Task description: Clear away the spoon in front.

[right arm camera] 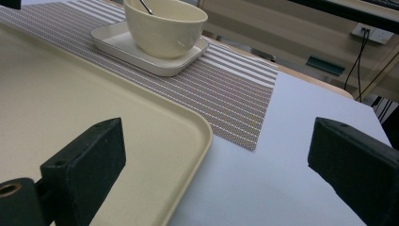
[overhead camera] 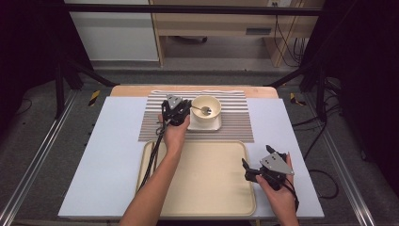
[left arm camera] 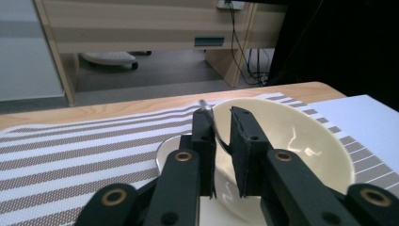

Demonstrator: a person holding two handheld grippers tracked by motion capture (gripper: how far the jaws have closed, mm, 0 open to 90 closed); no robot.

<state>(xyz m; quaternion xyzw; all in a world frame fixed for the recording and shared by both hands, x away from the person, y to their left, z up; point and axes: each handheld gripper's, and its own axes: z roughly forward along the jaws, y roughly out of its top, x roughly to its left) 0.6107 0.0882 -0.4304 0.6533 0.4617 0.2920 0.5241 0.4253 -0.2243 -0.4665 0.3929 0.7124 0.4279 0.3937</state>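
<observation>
Left gripper view has the left gripper narrowed around the spoon handle in the bowl on the striped mat at the table's far edge, so lift straight up, slowly, while the right gripper idles wide open.

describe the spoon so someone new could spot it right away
Find the striped mat at the far end of the table, where a cream bowl sits on a square plate. The spoon lies in that bowl, its handle at the left gripper. It is the one metal item among cream dishes.
</observation>
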